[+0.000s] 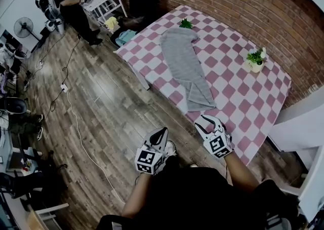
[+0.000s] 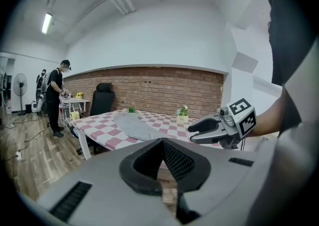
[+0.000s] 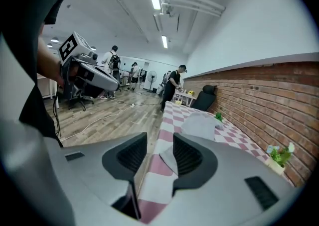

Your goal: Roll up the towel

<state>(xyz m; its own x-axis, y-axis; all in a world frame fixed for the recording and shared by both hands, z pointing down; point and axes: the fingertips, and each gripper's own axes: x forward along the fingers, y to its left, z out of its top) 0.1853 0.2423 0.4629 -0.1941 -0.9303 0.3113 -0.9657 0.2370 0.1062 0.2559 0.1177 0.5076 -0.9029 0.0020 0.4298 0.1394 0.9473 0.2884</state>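
Plainly, nothing has been rolled yet. The towel (image 1: 186,67) lies spread flat at full length on the table (image 1: 255,105), running from the far end almost to the near edge. A potted plant (image 1: 254,61) stands well to its right. Both grippers hang at the near side, short of the towel and touching nothing. The left gripper (image 1: 162,131), over the floor (image 1: 111,102), has its fingers (image 2: 180,163) pressed together with nothing between them. The right gripper (image 1: 206,121), just near of the towel's near end, has its fingers (image 3: 192,156) standing apart and empty; the table edge and the towel end show beyond the gap. As I judge it, all the work remains: reaching the near end, taking hold, turning it over and rolling towards the far end.
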